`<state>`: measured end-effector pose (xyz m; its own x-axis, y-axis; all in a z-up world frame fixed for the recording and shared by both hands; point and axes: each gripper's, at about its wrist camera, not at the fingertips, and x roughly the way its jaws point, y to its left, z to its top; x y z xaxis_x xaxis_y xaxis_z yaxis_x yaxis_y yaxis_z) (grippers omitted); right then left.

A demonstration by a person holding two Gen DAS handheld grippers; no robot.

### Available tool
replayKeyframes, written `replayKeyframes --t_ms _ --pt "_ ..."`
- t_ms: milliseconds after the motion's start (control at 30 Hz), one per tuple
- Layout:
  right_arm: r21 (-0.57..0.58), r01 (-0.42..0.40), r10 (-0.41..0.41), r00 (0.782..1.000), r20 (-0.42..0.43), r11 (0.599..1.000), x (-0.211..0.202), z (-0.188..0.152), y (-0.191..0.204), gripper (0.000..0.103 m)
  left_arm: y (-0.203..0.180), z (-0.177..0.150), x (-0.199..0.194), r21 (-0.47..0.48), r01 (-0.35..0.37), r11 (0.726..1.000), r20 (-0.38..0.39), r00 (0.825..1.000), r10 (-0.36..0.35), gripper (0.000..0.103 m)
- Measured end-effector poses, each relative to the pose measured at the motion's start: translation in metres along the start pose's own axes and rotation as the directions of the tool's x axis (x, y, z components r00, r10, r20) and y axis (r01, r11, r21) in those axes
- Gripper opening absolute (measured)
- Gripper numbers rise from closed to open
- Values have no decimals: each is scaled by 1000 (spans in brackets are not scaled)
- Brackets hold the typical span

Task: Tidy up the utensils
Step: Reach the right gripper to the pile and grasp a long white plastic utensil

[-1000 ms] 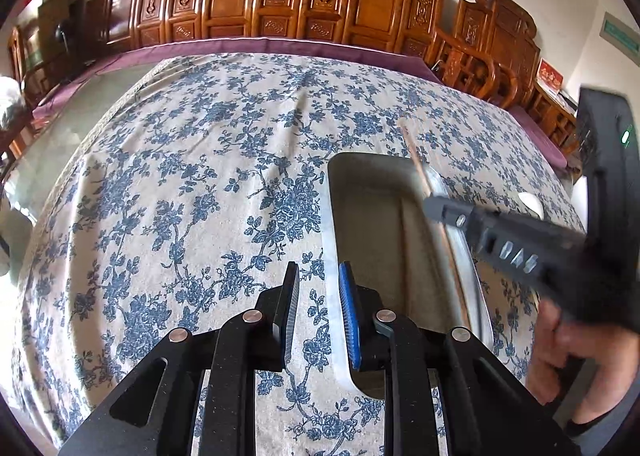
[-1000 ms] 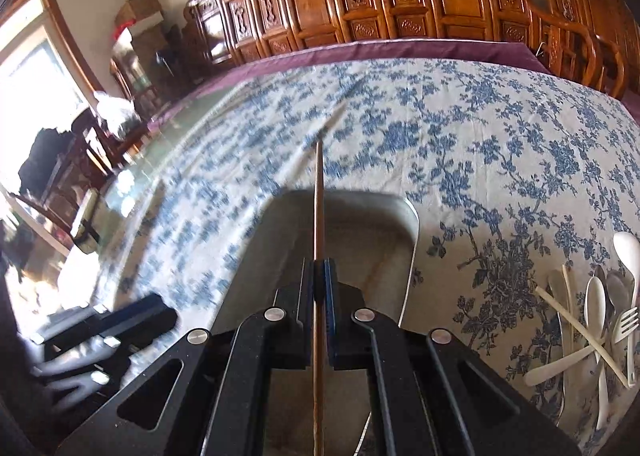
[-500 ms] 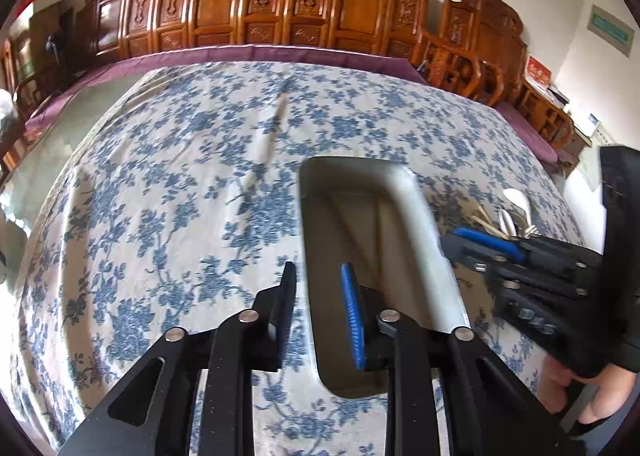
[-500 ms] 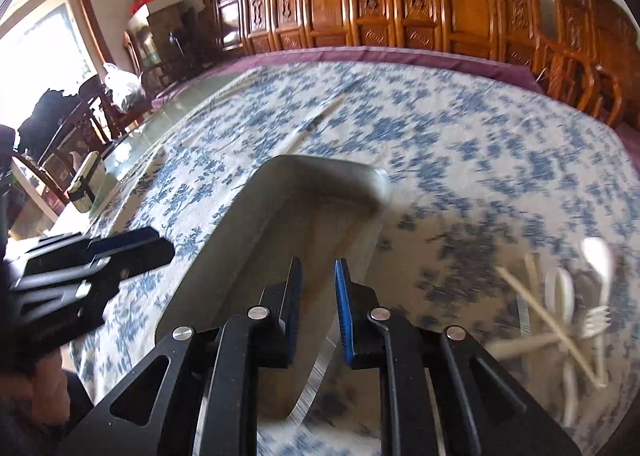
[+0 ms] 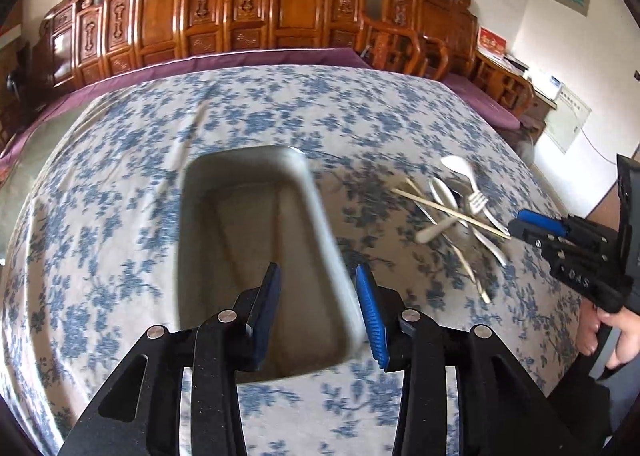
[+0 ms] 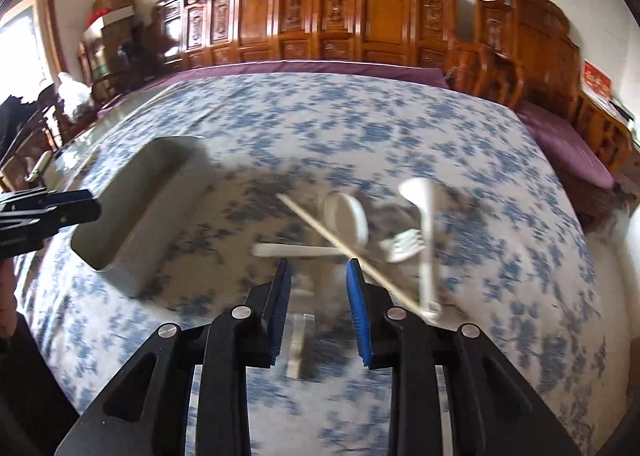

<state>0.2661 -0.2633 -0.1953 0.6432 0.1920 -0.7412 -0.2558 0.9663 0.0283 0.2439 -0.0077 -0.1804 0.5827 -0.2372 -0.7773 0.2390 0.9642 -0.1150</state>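
Right wrist view blurs the utensils heaped on the worktop beside the tray, contents indistinct. Right claw and left claw are opening, both empty.

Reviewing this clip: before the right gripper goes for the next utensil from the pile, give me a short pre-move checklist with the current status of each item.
1. Right gripper empty: ok, jaws opening, nothing between them.
2. Right gripper facing the utensil pile: ok, pile lies just beyond its fingertips.
3. Single target separable: not ok, the chopstick crosses over spoons and the fork.
4. Tray ready to receive: ok, open on the floral tablecloth, left of the pile.
5. Left gripper out of the way: ok, empty, jaws opening, over the tray's right rim.
6. Image sharp enough to pick a grasp point: not ok, both views are motion-blurred.
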Motion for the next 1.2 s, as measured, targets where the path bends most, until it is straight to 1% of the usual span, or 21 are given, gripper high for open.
replayKeyframes --t_ms 67,133,233,367,500,600,700,833,900,933,1000,1100,1200 --pt "-2 16 -16 1000 12 1000 4 -2 -12 35 -13 -1 3 17 8 1000 -2 1000 -8 37" --pt "-9 26 -26 999 19 1000 9 -3 -21 35 -25 -3 6 31 9 999 -4 1000 -8 37" --pt "11 -23 23 1000 -1 1000 19 -3 -30 35 -40 -6 7 58 6 998 2 1000 -6 37" --pt "-55 -49 48 999 -20 997 33 1 -23 35 -53 -8 8 78 17 997 3 1000 -17 45" --pt "-109 -39 34 998 -48 993 50 6 -18 35 -63 -11 17 94 16 995 -15 1000 -15 45" --pt "-95 -45 37 996 -83 995 61 6 -26 35 -69 -15 25 107 14 994 -35 999 -10 45" --pt "-64 -68 60 991 -115 996 67 5 -35 35 -71 -19 32 111 16 994 -53 999 -10 45" --pt "-74 -76 64 987 -147 994 72 -1 -36 35 -75 -23 36 120 21 992 -69 998 -12 45" --pt "-90 -72 57 985 -160 993 75 -4 -34 26 -77 -25 36 127 28 992 -71 997 -19 45" --pt "-88 -80 65 985 -162 993 75 -4 -34 25 -78 -25 37 129 30 991 -74 997 -20 46" --pt "-90 -89 74 984 -161 992 74 -5 -33 18 -78 -27 38 133 29 991 -77 997 -19 46" --pt "-114 -89 70 985 -160 990 73 -6 -29 14 -77 -28 40 129 27 991 -84 996 -16 46" --pt "-115 -93 74 984 -160 989 73 -5 -29 13 -76 -29 41 128 23 991 -88 996 -12 46"
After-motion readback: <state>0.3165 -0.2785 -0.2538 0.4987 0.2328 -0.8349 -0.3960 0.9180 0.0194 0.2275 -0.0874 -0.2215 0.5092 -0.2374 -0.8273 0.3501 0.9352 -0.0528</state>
